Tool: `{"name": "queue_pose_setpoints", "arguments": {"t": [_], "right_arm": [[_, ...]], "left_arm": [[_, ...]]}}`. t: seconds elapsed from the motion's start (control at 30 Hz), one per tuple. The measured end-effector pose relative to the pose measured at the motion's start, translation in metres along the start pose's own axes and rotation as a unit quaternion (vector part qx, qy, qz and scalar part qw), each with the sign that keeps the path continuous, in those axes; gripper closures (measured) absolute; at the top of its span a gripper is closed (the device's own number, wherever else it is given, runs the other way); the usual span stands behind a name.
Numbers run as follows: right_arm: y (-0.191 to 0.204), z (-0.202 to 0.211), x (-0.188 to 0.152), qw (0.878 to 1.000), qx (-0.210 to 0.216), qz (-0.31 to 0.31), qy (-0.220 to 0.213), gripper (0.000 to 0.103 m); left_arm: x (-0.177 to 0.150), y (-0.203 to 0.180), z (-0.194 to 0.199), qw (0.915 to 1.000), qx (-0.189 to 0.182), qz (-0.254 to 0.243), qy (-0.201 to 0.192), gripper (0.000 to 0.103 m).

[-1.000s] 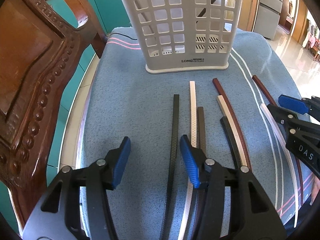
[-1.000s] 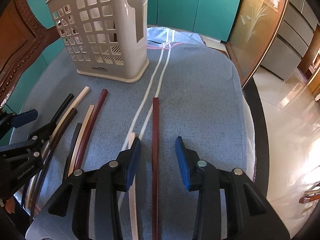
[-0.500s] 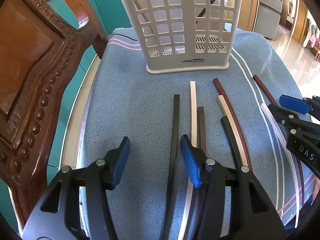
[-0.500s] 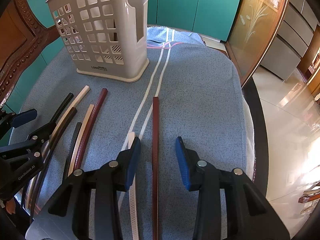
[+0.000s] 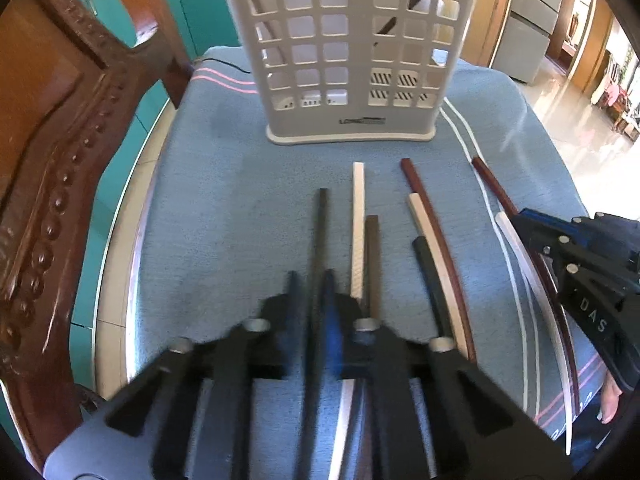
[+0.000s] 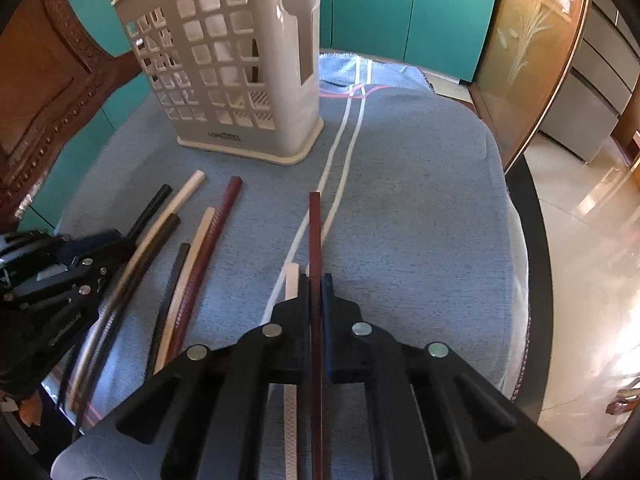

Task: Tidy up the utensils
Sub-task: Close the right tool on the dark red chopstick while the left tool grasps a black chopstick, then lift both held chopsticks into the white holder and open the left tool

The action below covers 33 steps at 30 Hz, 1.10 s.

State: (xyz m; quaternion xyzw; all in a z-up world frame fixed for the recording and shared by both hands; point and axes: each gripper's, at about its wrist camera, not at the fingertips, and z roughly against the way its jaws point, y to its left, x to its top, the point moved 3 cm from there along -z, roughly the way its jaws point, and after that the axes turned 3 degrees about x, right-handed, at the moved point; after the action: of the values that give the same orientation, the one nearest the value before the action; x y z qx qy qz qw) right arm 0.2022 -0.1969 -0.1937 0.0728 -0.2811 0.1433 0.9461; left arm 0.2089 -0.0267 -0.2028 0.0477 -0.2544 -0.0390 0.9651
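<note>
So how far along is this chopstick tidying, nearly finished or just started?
Just started, it seems. At least one stick already leans inside the basket. In hand: the left tongs have just closed on the black chopstick, and the right tongs on the dark red chopstick; both sticks still lie on the blue cloth. Left: six more chopsticks on the cloth.

Both grippers are black plastic scissor-like frames with triangular cut-outs in their arms and round silver screw heads at the pivots. The left gripper (image 5: 311,296) and the right gripper (image 6: 316,292) each carry blue ribbed pads (image 5: 330,312) on the inner faces of the fingers, over a grey-blue base plate. White lettering marks the side of each frame, reading "DAS" on the right one; the left one's is too blurred to read.
</note>
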Motion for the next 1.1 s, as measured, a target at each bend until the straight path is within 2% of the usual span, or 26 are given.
{"name": "queue_pose_setpoints", "arguments": {"t": [0.07, 0.27, 0.4, 0.57, 0.77, 0.83, 0.93, 1.1], "right_arm": [[-0.003, 0.012, 0.004, 1.0, 0.006, -0.006, -0.023, 0.097], [-0.017, 0.049, 0.012, 0.995, 0.049, -0.035, -0.077, 0.097], [-0.027, 0.061, 0.013, 0.992, 0.065, -0.051, -0.09, 0.097], [-0.027, 0.055, 0.013, 0.993, 0.057, -0.051, -0.084, 0.097], [-0.023, 0.078, 0.016, 0.988, 0.083, -0.05, -0.123, 0.097], [-0.018, 0.103, 0.015, 0.983, 0.096, -0.03, -0.155, 0.097], [-0.018, 0.144, 0.018, 0.972, 0.125, -0.034, -0.197, 0.097], [-0.018, 0.207, 0.038, 0.952, 0.153, -0.042, -0.26, 0.097]], "left_arm": [[0.0, 0.001, 0.001, 1.0, 0.005, 0.003, -0.003, 0.096], [0.004, 0.023, 0.029, 0.9978, -0.027, 0.045, -0.041, 0.096], [0.007, 0.037, 0.055, 0.9956, -0.038, 0.051, -0.069, 0.096], [0.008, 0.037, 0.068, 0.9953, -0.037, 0.046, -0.076, 0.096], [0.006, 0.035, 0.101, 0.9918, -0.04, 0.057, -0.107, 0.096], [0.006, 0.038, 0.126, 0.9891, -0.041, 0.057, -0.13, 0.096], [0.009, 0.041, 0.16, 0.9853, -0.042, 0.051, -0.158, 0.096], [0.032, 0.05, 0.21, 0.977, -0.042, 0.042, -0.205, 0.096]]}}
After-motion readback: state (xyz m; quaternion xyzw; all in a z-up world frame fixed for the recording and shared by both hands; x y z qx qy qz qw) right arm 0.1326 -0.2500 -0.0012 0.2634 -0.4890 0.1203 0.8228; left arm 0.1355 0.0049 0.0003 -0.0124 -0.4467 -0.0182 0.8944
